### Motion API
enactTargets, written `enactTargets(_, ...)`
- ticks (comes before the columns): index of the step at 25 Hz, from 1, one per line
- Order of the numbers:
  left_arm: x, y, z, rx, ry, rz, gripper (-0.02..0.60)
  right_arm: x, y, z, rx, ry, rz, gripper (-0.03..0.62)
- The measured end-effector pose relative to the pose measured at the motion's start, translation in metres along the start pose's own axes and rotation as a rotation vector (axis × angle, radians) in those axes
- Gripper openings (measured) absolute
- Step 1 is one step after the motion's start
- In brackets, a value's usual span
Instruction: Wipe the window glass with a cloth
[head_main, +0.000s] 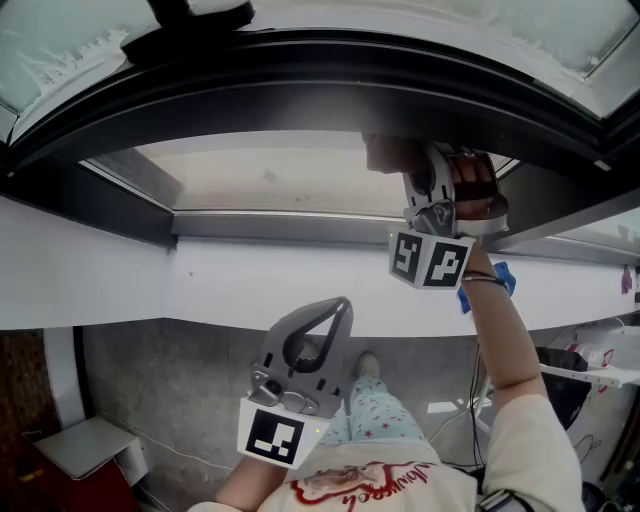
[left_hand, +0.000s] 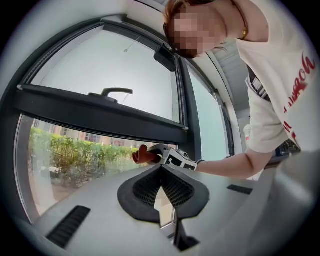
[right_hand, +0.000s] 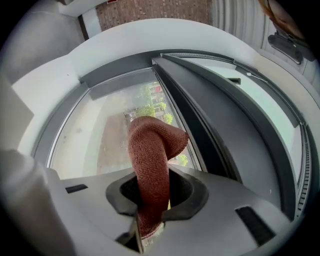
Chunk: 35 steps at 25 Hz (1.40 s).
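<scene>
Cloth (right_hand: 150, 160), rust-brown, is clamped in the right gripper (right_hand: 149, 200), its folded end just ahead by the window glass (right_hand: 95, 130). The left gripper (left_hand: 161, 186) has jaws together, empty; only its view shows the window handle (left_hand: 112, 93).

There are two grey plastic two-jaw grippers: the left gripper (left_hand: 161, 175) and the right gripper (right_hand: 150, 197). One rust-brown woven cloth (right_hand: 150, 150), one black lever-shaped window handle (left_hand: 111, 93), one person in a white T-shirt (left_hand: 280, 90).
</scene>
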<state>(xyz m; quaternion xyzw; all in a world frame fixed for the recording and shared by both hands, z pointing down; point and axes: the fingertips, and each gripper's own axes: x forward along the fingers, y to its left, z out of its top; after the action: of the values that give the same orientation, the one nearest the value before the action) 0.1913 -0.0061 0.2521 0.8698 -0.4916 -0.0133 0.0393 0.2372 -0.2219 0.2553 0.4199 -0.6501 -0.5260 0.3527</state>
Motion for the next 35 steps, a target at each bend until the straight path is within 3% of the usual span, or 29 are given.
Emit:
enactTargets(9,-0.019,0.039,0.000,0.008,-0.001,-0.080,0.021,0.000,0.090,-0.021,-0.040,0.138,0.101,0.081)
enactTargets(16,-0.009,0.041,-0.007,-0.010,-0.004,-0.075,0.021,-0.004,0.165,-0.047,-0.072,0.173,0.274,0.081)
enactTargets(22,0.003,0.039,-0.015,-0.008,0.001,-0.067,0.021,-0.002,0.191,-0.053,-0.065,0.137,0.288,0.081)
enactTargets(26,0.005,0.037,-0.011,-0.009,-0.007,-0.048,0.021,-0.004,0.221,-0.058,-0.041,0.142,0.353,0.081)
enactTargets(35,0.008,0.049,-0.009,-0.047,-0.016,-0.016,0.021,0.001,0.267,-0.061,-0.005,0.107,0.341,0.081)
